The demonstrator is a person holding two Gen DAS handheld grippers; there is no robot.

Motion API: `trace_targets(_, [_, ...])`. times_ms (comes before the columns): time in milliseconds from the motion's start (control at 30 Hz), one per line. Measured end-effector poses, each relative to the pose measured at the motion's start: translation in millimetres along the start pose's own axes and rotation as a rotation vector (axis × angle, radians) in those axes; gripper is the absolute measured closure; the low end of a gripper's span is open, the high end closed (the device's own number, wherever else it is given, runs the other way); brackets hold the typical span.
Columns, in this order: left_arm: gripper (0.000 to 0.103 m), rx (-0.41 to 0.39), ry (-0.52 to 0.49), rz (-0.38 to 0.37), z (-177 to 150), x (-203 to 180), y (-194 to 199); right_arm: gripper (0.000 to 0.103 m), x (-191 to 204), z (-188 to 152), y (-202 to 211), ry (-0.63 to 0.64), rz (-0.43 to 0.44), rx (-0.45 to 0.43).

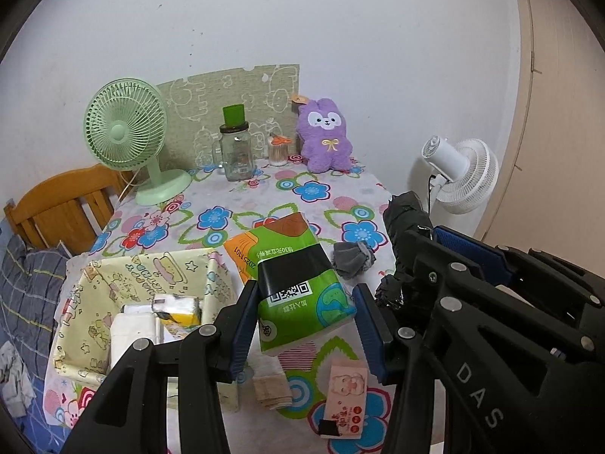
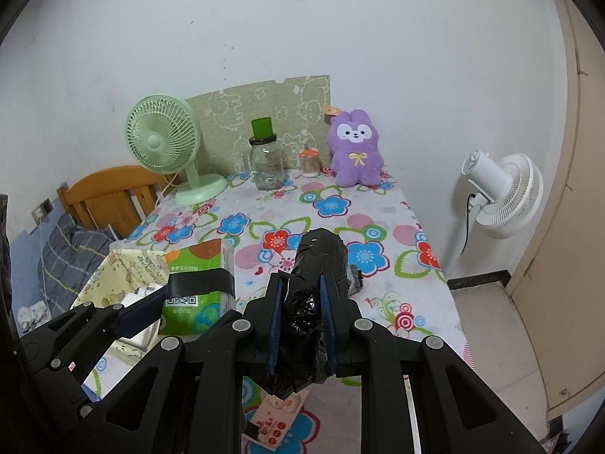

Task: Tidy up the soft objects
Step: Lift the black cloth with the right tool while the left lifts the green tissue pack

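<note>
Step in hand: both grippers carry soft things above the flowered tablecloth point(image 1: 325, 204), apparently on the way to the yellow cartoon-print fabric bin point(image 1: 113, 276) at the table's near left corner.
Left gripper point(image 1: 302, 325): its blue pads pinch the sides of a green tissue pack point(image 1: 302, 287), which looks held clear of the cloth and tilts away from the camera.
Right gripper point(image 2: 302, 325): jaws pressed close together on a black crumpled plastic-wrapped roll point(image 2: 321, 261), which sticks out forward past the fingertips.
Bin contents: a white pack and a yellow-and-white tissue pack point(image 1: 177, 308) already lie inside.
Left on the table: a grey sock bundle point(image 1: 353, 257) just beyond the green pack, a pink tissue packet point(image 1: 346, 397) and a beige folded cloth point(image 1: 272, 389) near the front edge.
Purple plush bunny point(image 1: 325, 136): upright at the far edge against the wall, beside a glass jar point(image 1: 236, 151) and a green desk fan point(image 1: 124, 128).
Next move, as I judge it: swing the green pack left over the bin's open top, lower it beside the packs, then let the pads spread; the black roll can follow.
Care: the bin's soft walls sag, so clear the rim before releasing.
</note>
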State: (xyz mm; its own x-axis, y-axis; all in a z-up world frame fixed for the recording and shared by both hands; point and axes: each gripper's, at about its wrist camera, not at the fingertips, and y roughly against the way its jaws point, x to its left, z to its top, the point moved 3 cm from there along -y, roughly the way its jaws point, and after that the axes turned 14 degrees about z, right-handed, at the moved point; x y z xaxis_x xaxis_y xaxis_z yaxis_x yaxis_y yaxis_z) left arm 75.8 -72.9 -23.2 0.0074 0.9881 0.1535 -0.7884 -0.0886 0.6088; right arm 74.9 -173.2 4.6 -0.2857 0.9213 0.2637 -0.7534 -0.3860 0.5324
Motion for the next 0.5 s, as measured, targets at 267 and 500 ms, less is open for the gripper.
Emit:
trace_targets(267, [0.052, -0.018, 0.004, 0.010, 3.5, 17.9, 2.4, 0.081, 17.9, 6.1, -5.2, 0.017, 0.000, -0.003])
trace_targets(500, [0.052, -0.037, 0.001, 0.029, 6.6, 33.9, 4.0, 0.081, 33.9, 12.3, -11.0, 0.030, 0.014, -0.013])
